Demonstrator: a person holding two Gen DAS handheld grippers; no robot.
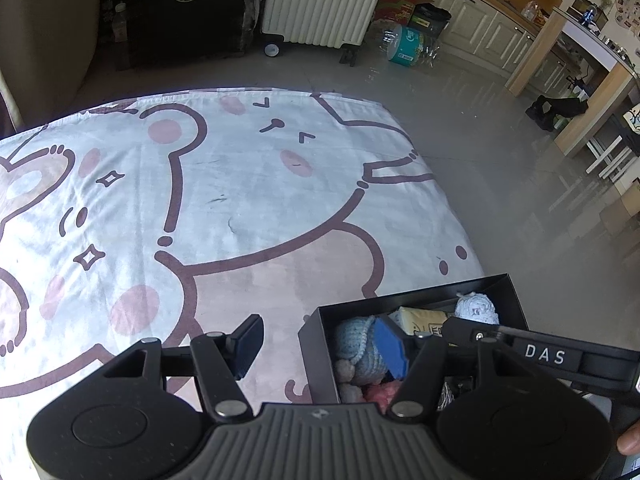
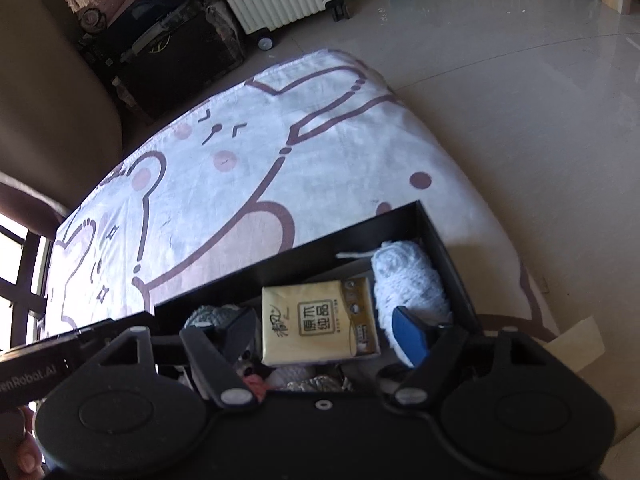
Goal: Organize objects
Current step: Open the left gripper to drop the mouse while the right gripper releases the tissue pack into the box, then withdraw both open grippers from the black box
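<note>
- Black box (image 2: pixel 448 264), open-topped, sits at the near corner of a blanket (image 1: pixel 240 184) printed with cartoon bears; pale floor (image 1: pixel 480 160) lies beyond the blanket's edge.
- Inside the box: a yellow tissue pack (image 2: pixel 320 326) lies flat near the middle, a ball of light blue yarn (image 2: pixel 408 284) is against the far right wall, a grey-blue knitted piece (image 1: pixel 360 348) is at the left end, and something pink (image 1: pixel 380 394) is at the near wall.
- Left tongs (image 1: pixel 320 348): spread wide, nothing held. Black-padded finger is outside the box over the blanket; blue-padded finger (image 1: pixel 390 346) is over the box's left end.
- Right tongs (image 2: pixel 324 336): spread wide, nothing held, above the box, one finger on each side of the tissue pack. Contact with the contents cannot be judged.
- White radiator (image 1: pixel 324 0) stands on the floor, well beyond the box.
</note>
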